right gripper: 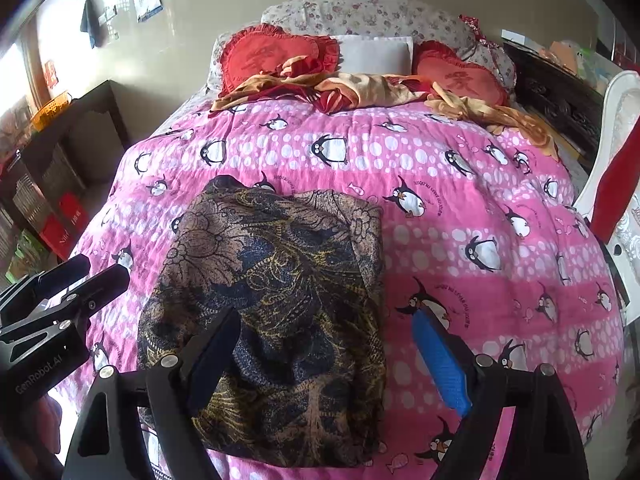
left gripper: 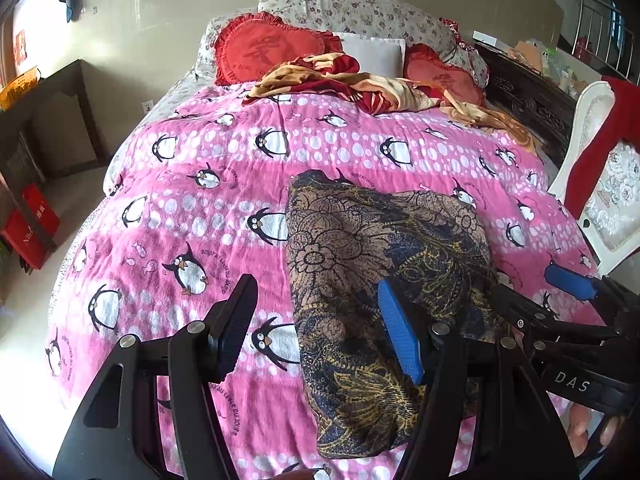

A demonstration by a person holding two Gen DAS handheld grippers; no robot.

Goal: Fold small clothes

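A dark floral garment in brown, navy and gold (left gripper: 372, 280) lies folded into a rough rectangle on the pink penguin blanket (left gripper: 192, 184); it also shows in the right wrist view (right gripper: 280, 288). My left gripper (left gripper: 320, 328) is open and empty above the garment's near left edge. My right gripper (right gripper: 332, 356) is open and empty above the garment's near right part. The right gripper also shows at the right of the left wrist view (left gripper: 532, 292), beside the garment. The left gripper shows at the left edge of the right wrist view (right gripper: 84, 276).
Red heart cushions (left gripper: 264, 48), a white pillow (left gripper: 372, 54) and a crumpled red and yellow cloth (left gripper: 360, 84) lie at the bed's head. A dark desk (left gripper: 44, 120) and red boxes (left gripper: 32, 224) stand left. A white chair (left gripper: 600, 168) stands right.
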